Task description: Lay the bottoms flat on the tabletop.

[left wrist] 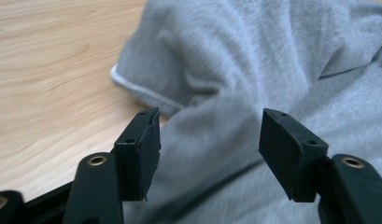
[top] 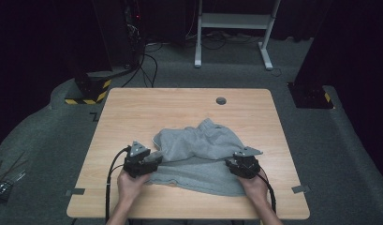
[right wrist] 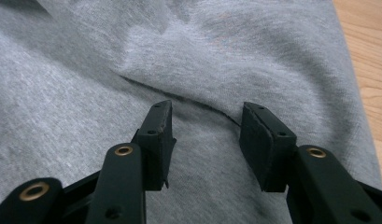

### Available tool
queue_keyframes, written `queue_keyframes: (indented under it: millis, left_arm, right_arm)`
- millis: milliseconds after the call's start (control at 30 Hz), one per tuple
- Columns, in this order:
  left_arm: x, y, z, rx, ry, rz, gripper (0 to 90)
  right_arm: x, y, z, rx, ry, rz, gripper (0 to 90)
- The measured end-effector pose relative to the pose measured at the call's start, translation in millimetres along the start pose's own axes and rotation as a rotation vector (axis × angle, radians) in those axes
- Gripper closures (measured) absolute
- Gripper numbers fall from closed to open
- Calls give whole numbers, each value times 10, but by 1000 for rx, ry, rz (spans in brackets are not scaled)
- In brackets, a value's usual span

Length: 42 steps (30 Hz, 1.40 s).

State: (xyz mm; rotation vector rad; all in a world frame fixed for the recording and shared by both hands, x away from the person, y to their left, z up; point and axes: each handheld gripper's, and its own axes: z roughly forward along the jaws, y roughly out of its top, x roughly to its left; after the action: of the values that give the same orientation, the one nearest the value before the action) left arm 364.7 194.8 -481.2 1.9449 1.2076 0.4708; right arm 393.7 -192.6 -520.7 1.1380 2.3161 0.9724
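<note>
High view: a grey garment (top: 203, 157) lies crumpled on the wooden worktop (top: 133, 112), a little toward the person's side of its middle. The left gripper (top: 154, 158) sits at the garment's left edge and the right gripper (top: 230, 163) at its right edge, each held in a hand coming in from the bottom. A black cable trails back from each gripper toward the person. A small round grommet (top: 221, 101) sits in the worktop near the far edge, well apart from the cloth.

Left gripper view: the fingers (left wrist: 142, 149) stand wide apart, gripping nothing, with a raised fold of the garment (left wrist: 254, 70) between and beyond them. A white-trimmed hem (left wrist: 132, 86) curves along the cloth's edge just beyond the left finger, and bare worktop (left wrist: 48, 70) lies to the left of it.

Right gripper view: the fingers (right wrist: 156, 140) are likewise spread, closed on nothing, low over the garment (right wrist: 86, 93). A dark crease (right wrist: 179, 98) in the cloth runs across just ahead of the fingertips. The garment's edge falls away at the right, where a strip of worktop (right wrist: 366, 56) shows.

Whether either gripper's fingers touch the cloth I cannot tell.
</note>
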Motion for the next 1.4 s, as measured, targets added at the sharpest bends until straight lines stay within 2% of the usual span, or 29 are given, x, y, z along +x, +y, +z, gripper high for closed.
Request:
queue_keyframes:
  millis: [33, 67, 167, 200, 300, 367, 400, 467, 500, 567, 633, 700, 767, 900, 933, 967, 1000, 1033, 1067, 1100, 1200, 1267, 1400]
  left_arm:
    - [-15, 33, 46, 12, -6, 5, 429]
    - [-25, 62, 89, 26, -26, 11, 503]
    - [-13, 145, 181, 53, -66, 21, 792]
    - [0, 181, 193, 60, -67, 15, 817]
    - [-10, 308, 152, 46, -58, 28, 836]
    - [-94, 380, 110, 25, -74, 62, 838]
    - [-164, 401, 108, 27, -89, 93, 838]
    - [-347, 394, 149, 71, -134, 153, 837]
    - [-441, 368, 198, 113, -166, 182, 834]
    - [-620, 274, 311, 211, -197, 256, 827]
    - [-718, 161, 412, 259, -217, 282, 820]
    - [-736, 99, 444, 261, -221, 274, 806]
    - [-705, 116, 401, 241, -225, 232, 750]
    - [-615, 190, 199, 174, -154, 200, 588]
    - [-615, 190, 199, 174, -154, 200, 568]
    - [-538, 217, 83, 141, -113, 178, 556]
    - [-538, 217, 83, 141, -113, 178, 548]
    - [-441, 235, -13, 120, -70, 157, 539]
    - [-441, 235, -13, 120, -70, 157, 533]
    - [-346, 234, -67, 122, -28, 124, 526]
    - [-235, 184, -50, 162, 6, 66, 496]
    - [-193, 130, 16, 195, 16, 52, 468]
    - [-168, 95, 211, 218, 12, 28, 435]
  right_arm:
    - [0, -1, 0, -1, -3, 0, 527]
    - [-1, -2, -1, 2, -2, 7, 522]
    - [-10, -3, 2, -1, -2, 8, 514]
    - [-8, -3, 1, 0, -2, 10, 512]
    - [-7, -4, 1, 0, -5, 10, 507]
    - [-3, -4, 1, -1, -7, 10, 504]
    - [-4, -4, 0, 0, -9, 8, 503]
    - [-4, -5, 1, -2, -10, 4, 503]
    - [-3, -6, 1, -3, -12, 1, 503]
    - [3, -7, 0, -3, -14, 2, 502]
    - [8, -7, -1, -4, -19, -3, 502]
    - [13, -7, -2, -4, -22, -6, 502]
    - [14, -8, -3, -5, -22, -9, 502]
    - [19, -9, -3, -6, -25, -12, 500]
    - [20, -9, -3, -6, -26, -12, 499]
    - [22, -9, -4, -6, -28, -13, 499]
    - [23, -9, -4, -7, -29, -14, 499]
    - [25, -9, -4, -7, -30, -15, 499]
    - [25, -9, -4, -7, -30, -15, 499]
    - [24, -10, -3, -8, -30, -16, 498]
    - [26, -10, -4, -7, -31, -16, 497]
    - [28, -10, -3, -8, -32, -17, 496]
    - [29, -10, -4, -7, -34, -14, 493]
